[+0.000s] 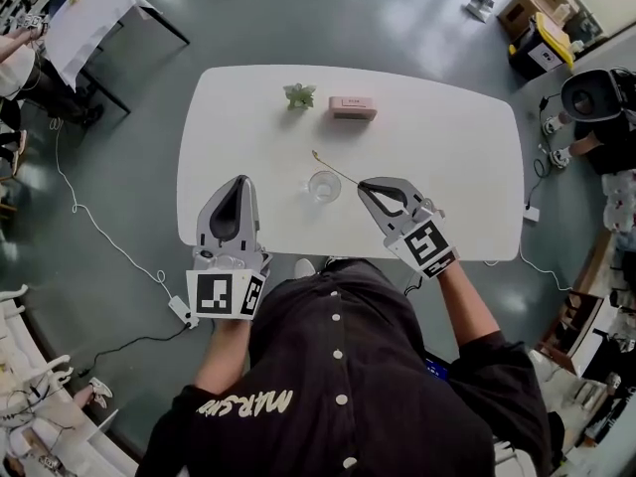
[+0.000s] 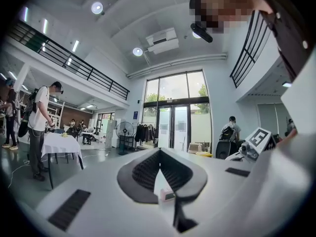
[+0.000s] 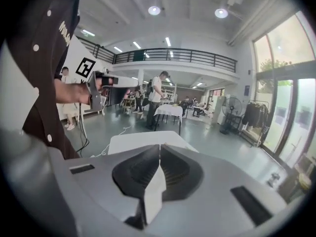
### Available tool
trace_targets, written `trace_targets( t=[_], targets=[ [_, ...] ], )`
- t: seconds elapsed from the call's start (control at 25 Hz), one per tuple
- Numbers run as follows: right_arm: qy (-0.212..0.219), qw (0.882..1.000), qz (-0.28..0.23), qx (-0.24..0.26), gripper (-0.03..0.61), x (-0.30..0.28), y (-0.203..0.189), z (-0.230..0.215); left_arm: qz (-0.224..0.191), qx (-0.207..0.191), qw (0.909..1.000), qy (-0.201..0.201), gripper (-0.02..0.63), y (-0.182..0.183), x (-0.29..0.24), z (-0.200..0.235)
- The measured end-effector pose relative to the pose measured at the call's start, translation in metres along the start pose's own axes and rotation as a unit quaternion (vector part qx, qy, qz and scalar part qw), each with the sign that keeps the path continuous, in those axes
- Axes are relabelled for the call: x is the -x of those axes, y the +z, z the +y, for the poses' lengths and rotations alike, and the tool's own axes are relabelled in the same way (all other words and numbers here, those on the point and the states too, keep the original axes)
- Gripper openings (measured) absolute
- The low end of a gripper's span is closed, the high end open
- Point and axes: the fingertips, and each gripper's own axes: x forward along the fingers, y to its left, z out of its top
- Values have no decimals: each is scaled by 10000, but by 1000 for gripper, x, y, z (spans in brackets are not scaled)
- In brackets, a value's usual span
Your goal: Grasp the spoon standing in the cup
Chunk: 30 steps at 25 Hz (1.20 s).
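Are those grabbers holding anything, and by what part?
Left gripper: nothing. Right gripper: cannot tell; its fingers are shut, the spoon meets their tips in the head view, yet its own view shows none.

Holding left gripper lower left of centre, jaws pressed together, pointed straight up-frame; right gripper just right of centre, jaws together too, angled toward upper left.

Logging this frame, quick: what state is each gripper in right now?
Left gripper: jaws closed, nothing between them.
Right gripper: jaws closed, nothing between them.
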Motion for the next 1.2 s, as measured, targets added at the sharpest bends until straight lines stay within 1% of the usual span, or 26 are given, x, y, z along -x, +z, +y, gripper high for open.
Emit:
trace_targets(
  t=[0.12,0.28,0.4,0.56,0.8,0.96,1.12,1.2],
  targets=[
    [-197,9989,-243,-355,11,8,12,-9,-124,-77,9999,-34,9,8,-1,-1],
    [-518,9965,-445,-484,11,18,27,-20,-162,-108,9998,-62,9,12,-3,0],
    [-828,9922,-686,-627,11,31,43,-31,-201,-141,9997,-80,9,17,-5,0],
    [-1129,9820,-1161,-966,11,49,67,-45,-267,-166,9994,-110,9,21,-7,2],
    [-1662,9652,-1714,-1071,11,78,97,-66,-310,-151,9993,-125,9,28,-11,5],
    [-1968,9534,-1998,-1114,11,96,110,-77,-401,-160,9990,-88,9,36,-12,8],
    [-2214,9424,-2195,-1209,11,111,115,-86,-382,-178,9991,-29,9,38,-14,13],
    [-2307,9390,-2247,-1207,11,119,115,-90,-364,-188,9992,4,9,38,-14,15]
  ],
)
